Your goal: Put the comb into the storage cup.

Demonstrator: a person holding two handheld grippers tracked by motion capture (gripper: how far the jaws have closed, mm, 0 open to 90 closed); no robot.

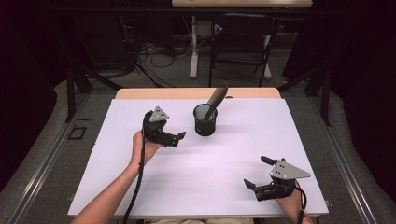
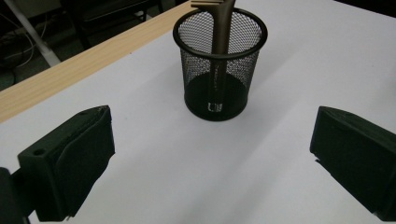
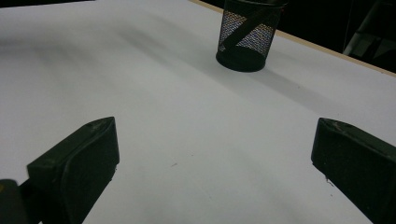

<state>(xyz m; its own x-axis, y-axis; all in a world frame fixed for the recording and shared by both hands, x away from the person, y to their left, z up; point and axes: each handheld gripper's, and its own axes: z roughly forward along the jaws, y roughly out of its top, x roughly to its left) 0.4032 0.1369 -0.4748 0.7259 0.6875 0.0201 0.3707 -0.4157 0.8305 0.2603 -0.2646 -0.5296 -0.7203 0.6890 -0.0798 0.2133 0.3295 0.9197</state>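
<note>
Black wire-mesh pen cup [image 1: 205,120] upright mid-table on white sheet [image 1: 210,163], brown flat tool [image 1: 216,99] leaning inside; small logo on handle unreadable. Left gripper [image 1: 180,136] just beside cup, jaws spread, empty. Right gripper [image 1: 256,171] well apart, jaws spread, empty.

White-topped table [image 1: 140,186], grey floor [image 1: 46,154], dark chair [image 1: 243,42], tangled cables [image 1: 154,53] behind.

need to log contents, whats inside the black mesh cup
One brown handle leans inside the mesh cup, its top sticking out past the rim. Its lower end is blurred behind the mesh.
</note>
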